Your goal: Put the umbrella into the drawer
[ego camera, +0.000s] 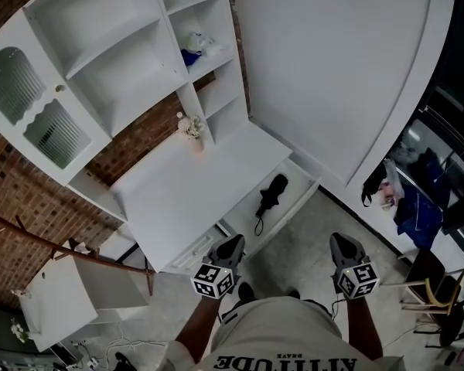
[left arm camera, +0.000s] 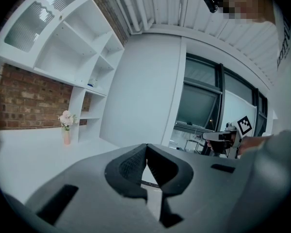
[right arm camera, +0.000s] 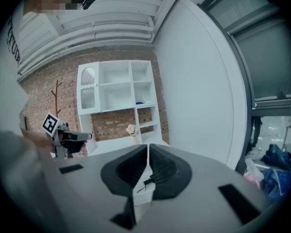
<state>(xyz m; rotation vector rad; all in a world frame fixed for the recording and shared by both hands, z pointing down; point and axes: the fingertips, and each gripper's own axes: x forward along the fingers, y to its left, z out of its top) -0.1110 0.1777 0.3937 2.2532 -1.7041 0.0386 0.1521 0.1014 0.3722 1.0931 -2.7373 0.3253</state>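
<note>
**While both grippers hang empty, the umbrella lies in the open drawer**

Although the drawer (ego camera: 308,185) stands pulled out from under the right part of the white desk (ego camera: 178,199), neither gripper reaches into it. The folded black umbrella (ego camera: 272,194) lies lengthwise on the drawer bottom, its thick end toward the desk and its thin strap trailing toward the drawer's front edge. Bare white drawer bottom shows on both sides of it, and it touches neither side wall.

The left gripper (ego camera: 230,247) hovers just short of the drawer's front left corner, near the desk's front edge. Its fingers (left arm camera: 131,166) are clenched tip to tip with nothing between them. The right gripper (ego camera: 345,247) hangs over open grey floor (ego camera: 317,230), well apart from the drawer's front edge. Its fingers (right arm camera: 167,171) are likewise pressed together and empty.

On the desk only a small vase of flowers (ego camera: 193,130) stands, far back beside the white shelf unit (ego camera: 124,60), so the desk surface near the front edge is bare. A tall white wall panel (ego camera: 332,68) bounds the drawer's far right side. Further right, bags (ego camera: 414,207) and a chair (ego camera: 431,284) crowd the floor's edge.
</note>
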